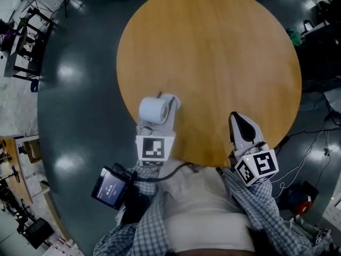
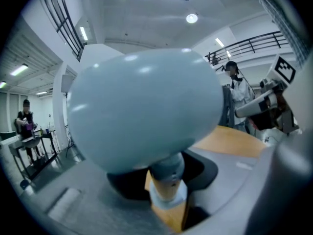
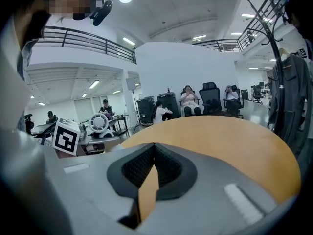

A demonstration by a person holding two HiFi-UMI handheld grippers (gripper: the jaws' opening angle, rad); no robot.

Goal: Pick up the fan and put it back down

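Nearest is the person's checked sleeve point(image 1: 261, 201), and a small lit screen point(image 1: 110, 185) hangs at the near left. Just beyond, each gripper carries its marker cube point(image 1: 154, 148).

The left gripper point(image 1: 160, 120) reaches over the near edge of the table point(image 1: 213, 52) and is clamped on the fan point(image 1: 153, 110). In the left gripper view the jaws press on the fan's thin neck point(image 2: 166, 173), with its rounded pale body point(image 2: 142, 116) filling the view above them. The fan sits at the table's near left edge. It seems to hang clear of the wood, but no view shows its base well enough to be sure.

The right gripper point(image 1: 238, 120) is well apart from it, at the near right edge of the table. Its jaws are closed tip to tip with nothing between them point(image 3: 154, 148), leaving only a thin wedge of gap behind the tips.

Beyond both, the round wooden top is bare. Dark glossy floor point(image 1: 80, 63) surrounds it. Far off, seated people point(image 3: 188, 99) face the table, and a coat rack point(image 3: 288, 82) stands at the right.
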